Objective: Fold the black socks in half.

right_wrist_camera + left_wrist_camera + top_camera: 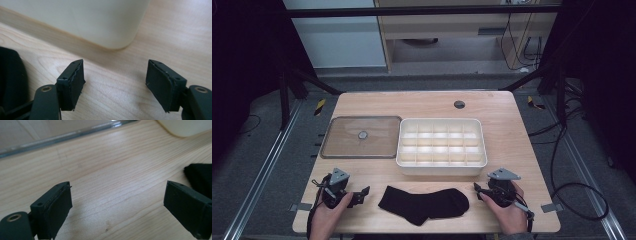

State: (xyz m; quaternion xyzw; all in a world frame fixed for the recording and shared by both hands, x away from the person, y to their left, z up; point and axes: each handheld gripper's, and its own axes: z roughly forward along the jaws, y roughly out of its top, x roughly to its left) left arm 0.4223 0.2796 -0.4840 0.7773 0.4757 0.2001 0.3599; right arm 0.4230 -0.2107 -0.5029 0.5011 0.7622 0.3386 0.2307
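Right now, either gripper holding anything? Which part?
Nothing is held. The left gripper and right gripper are both open over bare table, flanking the black sock without touching it.

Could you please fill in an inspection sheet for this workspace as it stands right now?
Surface: light wooden table, with a round grommet near its far edge.
Job's things: black sock lying flat at the near edge; white divided box behind it, compartments empty; clear lid lying flat left of the box.
Clutter: nothing seen.
Grippers: left claw open, left of the sock; right claw open, right of the sock; both hold nothing.
Cables: one trails from each gripper; more lie on the floor at right.
Surroundings: grey floor, dark frame rails, wooden furniture beyond the table.
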